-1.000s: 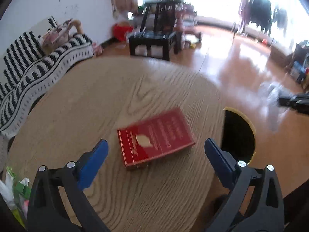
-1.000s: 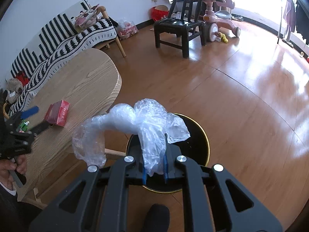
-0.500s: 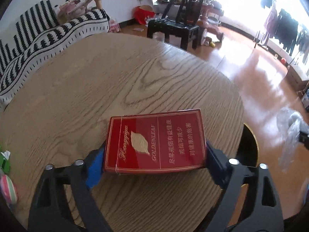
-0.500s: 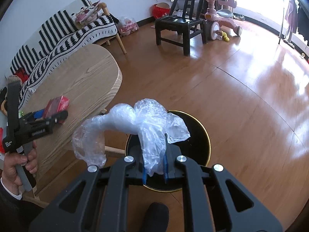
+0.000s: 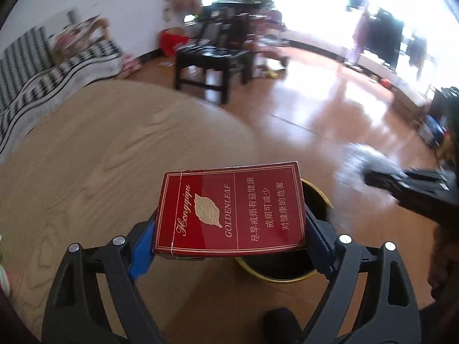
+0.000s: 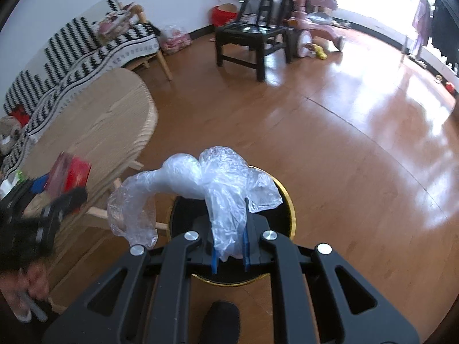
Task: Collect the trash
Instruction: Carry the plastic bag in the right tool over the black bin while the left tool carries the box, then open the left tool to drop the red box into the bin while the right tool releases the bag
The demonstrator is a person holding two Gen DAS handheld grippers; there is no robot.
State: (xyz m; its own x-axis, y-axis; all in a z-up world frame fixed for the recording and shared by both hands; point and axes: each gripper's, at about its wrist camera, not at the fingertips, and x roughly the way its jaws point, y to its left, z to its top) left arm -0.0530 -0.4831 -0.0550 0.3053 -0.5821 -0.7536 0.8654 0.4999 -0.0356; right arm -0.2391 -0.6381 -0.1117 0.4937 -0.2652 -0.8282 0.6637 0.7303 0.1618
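The left tongs (image 5: 229, 246) are now gripping the red cigarette pack (image 5: 229, 209), lifted off the bench (image 5: 86, 157) toward the bin (image 5: 315, 200) ahead; the right tongs (image 6: 231, 253) are clamping the plastic wrap (image 6: 218, 189) above it.

— What do the two tools look like?
— Both the left tool (image 5: 229, 240) and the right tool (image 6: 229, 255) have matte black frames with triangular cut-outs, round silver screws along the arms, and blue pads (image 5: 142, 246) on the fingers
— Any clothing?
— Too blurred to tell
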